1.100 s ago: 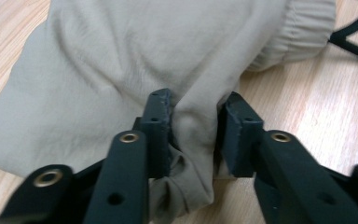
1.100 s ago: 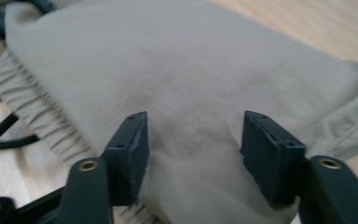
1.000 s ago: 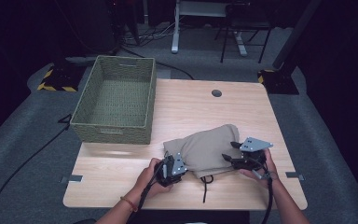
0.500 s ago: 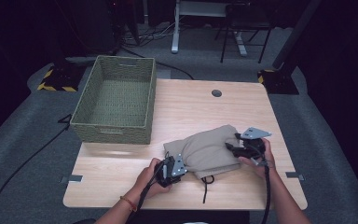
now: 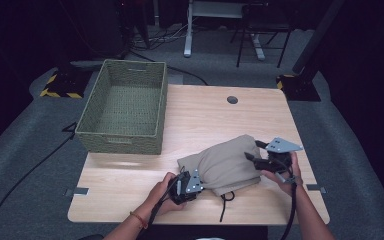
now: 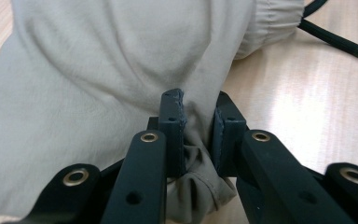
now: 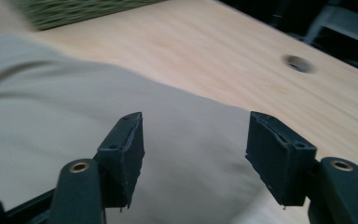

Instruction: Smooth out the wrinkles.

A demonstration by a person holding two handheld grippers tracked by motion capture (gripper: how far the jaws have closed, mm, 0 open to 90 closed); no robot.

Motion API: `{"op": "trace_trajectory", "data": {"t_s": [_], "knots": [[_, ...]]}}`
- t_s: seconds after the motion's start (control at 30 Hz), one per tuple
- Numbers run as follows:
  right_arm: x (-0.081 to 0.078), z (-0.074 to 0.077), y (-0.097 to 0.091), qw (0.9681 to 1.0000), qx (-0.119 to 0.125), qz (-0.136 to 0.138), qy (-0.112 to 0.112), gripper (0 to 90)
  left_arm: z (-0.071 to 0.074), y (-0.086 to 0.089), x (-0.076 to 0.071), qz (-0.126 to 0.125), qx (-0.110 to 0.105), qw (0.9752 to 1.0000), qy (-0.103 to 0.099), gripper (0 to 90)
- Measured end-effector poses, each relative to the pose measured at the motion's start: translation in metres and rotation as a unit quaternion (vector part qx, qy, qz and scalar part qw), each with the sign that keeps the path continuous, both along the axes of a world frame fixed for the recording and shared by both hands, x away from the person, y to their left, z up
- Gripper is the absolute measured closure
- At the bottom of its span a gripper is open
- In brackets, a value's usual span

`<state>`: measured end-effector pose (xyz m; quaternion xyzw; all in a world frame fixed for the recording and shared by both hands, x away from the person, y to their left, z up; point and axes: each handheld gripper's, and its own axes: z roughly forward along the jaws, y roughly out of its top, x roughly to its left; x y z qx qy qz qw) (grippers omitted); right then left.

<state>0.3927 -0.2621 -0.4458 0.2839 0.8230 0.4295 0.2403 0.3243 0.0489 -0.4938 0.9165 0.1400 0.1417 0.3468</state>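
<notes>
Beige cloth garment (image 5: 227, 162), folded into a loose bundle, lies on the near half of the wooden table (image 5: 205, 120), the landmark for what follows. Nearest the table's front edge: left gripper (image 5: 196, 182), jaws pressed together and pinching a bunched hem of the garment (image 6: 121, 79), having just finished tightening on it; a dark drawstring (image 5: 223, 205) trails from the bundle toward the same edge. At the table's right side, slightly farther in: right gripper (image 5: 252, 152), jaws spread, nothing between them, poised over the garment's far right corner with cloth below the pads (image 7: 123, 149) but not squeezed. Progress, as judged: one end of the garment secured, the other end not yet taken; the lift and the transfer remain, and the likely destination looks to be the basket. Farther back, on the table's left rear corner: green woven basket (image 5: 125, 107), nothing inside. Rear centre of the table: round cable hole (image 5: 232, 100). Beyond the table: desk legs and a black floor cable (image 5: 25, 175), neither obstructing. Obstacles: bare wood lies between garment and basket; the dangling drawstring could snag.
</notes>
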Motion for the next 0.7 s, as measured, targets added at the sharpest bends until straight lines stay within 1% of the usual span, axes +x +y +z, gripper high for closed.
{"op": "trace_trajectory", "data": {"t_s": [0.03, 0.07, 0.1, 0.13, 0.17, 0.2, 0.23, 0.27, 0.3, 0.33, 0.37, 0.4, 0.43, 0.47, 0.5, 0.53, 0.57, 0.6, 0.63, 0.67, 0.7], "knots": [[-0.002, -0.002, 0.008, 0.9997, -0.004, 0.021, 0.007, 36.2, 0.0, 0.0, 0.0, -0.001, 0.0, 1.0, 0.001, 77.4], [-0.004, -0.004, 0.014, 0.999, -0.004, 0.039, 0.02, 35.8, 0.0, 0.0, -0.001, -0.002, 0.0, 1.0, 0.0, 77.4], [-0.004, -0.008, 0.02, 0.9981, -0.01, 0.054, 0.028, 35.1, 0.0, 0.0, -0.001, -0.003, 0.0, 1.0, 0.0, 77.4], [-0.005, -0.012, 0.025, 0.9973, -0.022, 0.06, 0.035, 34.8, 0.0, 0.0, -0.001, -0.002, 0.001, 1.0, 0.001, 77.4], [-0.004, -0.017, 0.028, 0.9967, -0.041, 0.059, 0.036, 34.7, 0.0, 0.0, -0.001, -0.005, -0.001, 1.0, 0.0, 77.4], [-0.003, -0.021, 0.029, 0.9958, -0.058, 0.057, 0.042, 34.7, 0.0, 0.0, -0.001, -0.005, -0.002, 1.0, 0.0, 77.4], [-0.001, -0.025, 0.027, 0.9953, -0.065, 0.051, 0.051, 34.7, 0.0, 0.0, -0.001, -0.005, -0.001, 1.0, 0.001, 77.4], [0.002, -0.027, 0.022, 0.9956, -0.063, 0.042, 0.056, 34.8, 0.0, 0.0, -0.001, -0.006, 0.0, 1.0, 0.0, 77.4], [0.005, -0.027, 0.015, 0.9962, -0.061, 0.028, 0.056, 34.8, 0.0, 0.0, -0.001, -0.004, 0.003, 1.0, 0.001, 77.4], [0.009, -0.028, 0.007, 0.9967, -0.058, 0.013, 0.055, 35.0, 0.0, 0.0, -0.001, -0.004, 0.003, 1.0, 0.001, 77.4], [0.013, -0.028, -0.002, 0.9968, -0.054, -0.009, 0.058, 35.1, 0.0, 0.0, -0.001, -0.004, 0.003, 1.0, 0.002, 77.5], [0.016, -0.028, -0.012, 0.9962, -0.051, -0.032, 0.062, 32.6, 0.0, 0.0, -0.001, -0.004, 0.001, 1.0, 0.003, 77.4], [0.02, -0.028, -0.021, 0.9956, -0.039, -0.046, 0.071, 33.9, 0.0, 0.0, 0.0, -0.005, 0.003, 1.0, 0.003, 77.4], [0.021, -0.026, -0.029, 0.9946, -0.027, -0.064, 0.077, 32.7, 0.0, 0.0, -0.001, -0.005, 0.002, 1.0, 0.003, 77.4], [0.022, -0.025, -0.034, 0.994, -0.023, -0.075, 0.077, 33.4, 0.0, -0.001, -0.001, -0.005, 0.003, 1.0, 0.002, 77.4], [0.021, -0.022, -0.036, 0.9934, -0.027, -0.087, 0.07, 34.6, 0.0, -0.001, -0.001, -0.004, 0.003, 1.0, 0.002, 77.4], [0.019, -0.019, -0.035, 0.9936, -0.029, -0.094, 0.056, 35.7, 0.0, -0.001, -0.001, -0.003, 0.003, 1.0, 0.003, 77.4], [0.016, -0.015, -0.033, 0.9941, -0.029, -0.095, 0.043, 35.7, 0.0, -0.001, 0.0, -0.004, 0.002, 1.0, 0.003, 77.4], [0.013, -0.012, -0.03, 0.9957, -0.017, -0.085, 0.034, 35.2, 0.0, -0.001, 0.0, -0.003, 0.001, 1.0, 0.003, 77.4], [0.009, -0.008, -0.025, 0.9975, -0.004, -0.065, 0.027, 34.5, 0.0, -0.001, 0.0, -0.003, 0.0, 1.0, 0.003, 77.4], [0.005, -0.006, -0.018, 0.9989, 0.0, -0.043, 0.018, 33.7, 0.0, -0.001, -0.001, -0.002, 0.0, 1.0, 0.003, 77.4]]}}
